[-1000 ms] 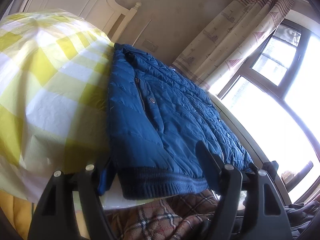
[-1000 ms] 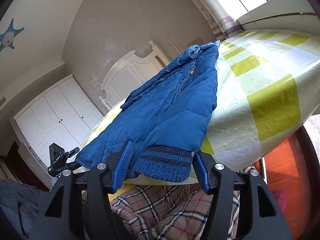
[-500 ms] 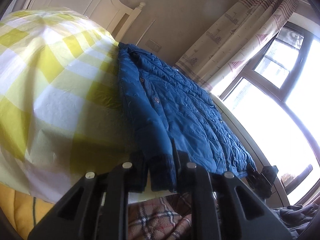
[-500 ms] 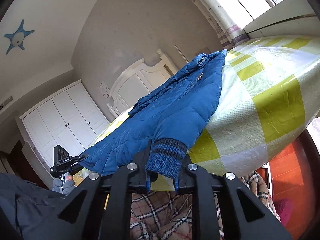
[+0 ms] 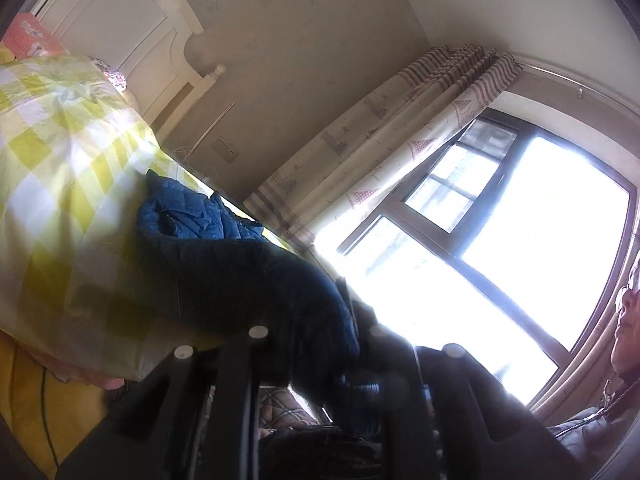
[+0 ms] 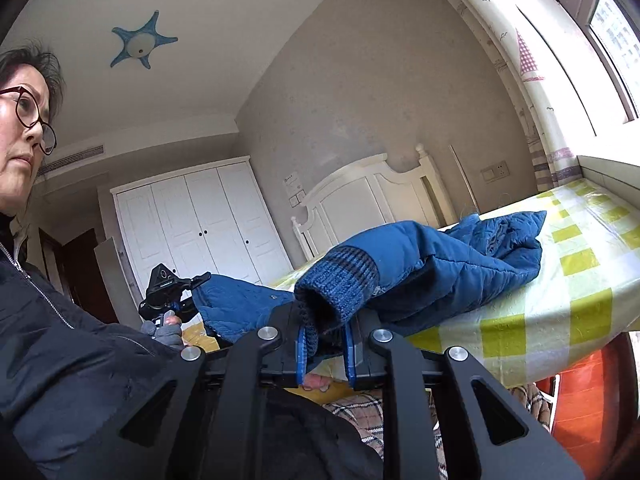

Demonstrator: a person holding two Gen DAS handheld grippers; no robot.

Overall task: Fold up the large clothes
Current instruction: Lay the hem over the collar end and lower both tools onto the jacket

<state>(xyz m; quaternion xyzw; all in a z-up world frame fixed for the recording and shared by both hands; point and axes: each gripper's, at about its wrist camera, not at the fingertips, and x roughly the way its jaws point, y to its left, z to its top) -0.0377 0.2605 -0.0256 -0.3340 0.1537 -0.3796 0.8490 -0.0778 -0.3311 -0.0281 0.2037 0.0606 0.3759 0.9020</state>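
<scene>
Two grippers are seen clamped on one blue quilted jacket [image 6: 460, 264]. The right gripper [image 6: 326, 350] is closed on the ribbed knit cuff [image 6: 340, 280] of a sleeve, the blue pads [image 6: 301, 354] pressed against the fabric on both sides. The left gripper [image 5: 320, 344] is closed on a dark, blurred fold of the same jacket, held raised directly ahead of its fingers. Beyond both grippers, the rest of the jacket is bunched on the yellow-and-white checked bedspread [image 6: 560, 304]. The white headboard [image 6: 376, 196] is seen farther ahead, and a window [image 5: 500, 240] is noted to the right of the left gripper.
</scene>
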